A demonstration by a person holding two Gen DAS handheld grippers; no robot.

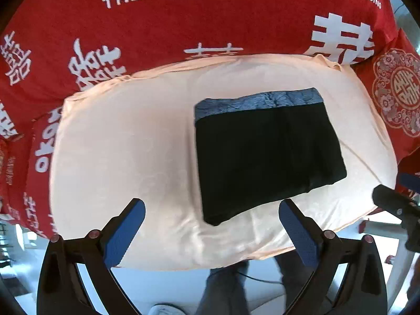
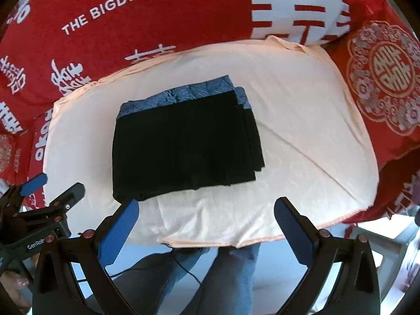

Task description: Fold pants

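Pants (image 2: 183,141) lie folded in a compact stack on the cream cushion (image 2: 302,157), around 11 o'clock from the right gripper (image 2: 206,215). Left gripper (image 1: 211,214) and right: fingers apart, empty. Folding looks complete.

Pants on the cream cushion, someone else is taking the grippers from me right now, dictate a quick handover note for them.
Left gripper: jaws open, holding nothing, hovering off the near edge of the cream cushion.
Right gripper: jaws open, holding nothing, also at the near edge.
Pants: black with a grey-blue waistband, lying folded in a compact rectangle on the cushion, waistband at the far side. The layers at one side edge are slightly staggered.
Done: the folding appears complete.
Left: perhaps square up the staggered edge; otherwise nothing obvious remains.
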